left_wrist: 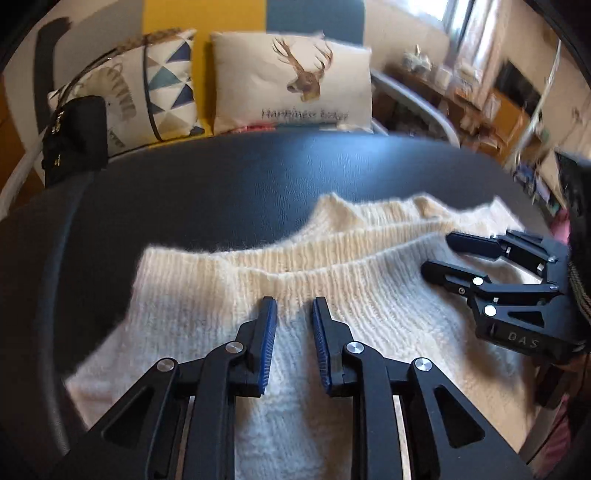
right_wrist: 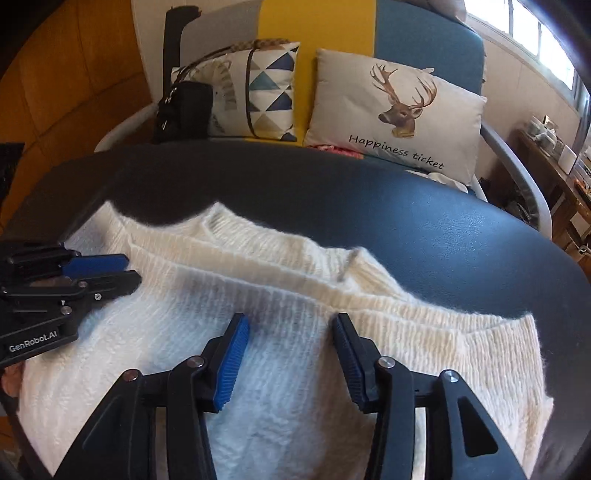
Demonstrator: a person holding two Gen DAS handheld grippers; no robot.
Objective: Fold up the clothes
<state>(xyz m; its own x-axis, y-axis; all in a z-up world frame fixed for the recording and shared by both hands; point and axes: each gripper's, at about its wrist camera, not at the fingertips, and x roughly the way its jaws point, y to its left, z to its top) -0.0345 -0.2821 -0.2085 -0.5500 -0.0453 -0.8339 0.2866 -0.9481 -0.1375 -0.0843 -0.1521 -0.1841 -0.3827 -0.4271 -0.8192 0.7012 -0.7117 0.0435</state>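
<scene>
Hovering open-jawed, both grippers [left_wrist: 294,301] [right_wrist: 291,317] over sweater [left_wrist: 332,295].

Black hand-held gripper [left_wrist: 294,306], blue ribbed pads [left_wrist: 267,343], silver pivot screws, white lettering.

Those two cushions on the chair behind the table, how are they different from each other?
The deer cushion shows a stag's head with the words "Happiness ticket"; the triangle cushion shows blue, teal and yellow triangles. The deer cushion stands clear, while a black bag leans in front of the triangle cushion. Both are pale and propped upright against the chair back.
</scene>
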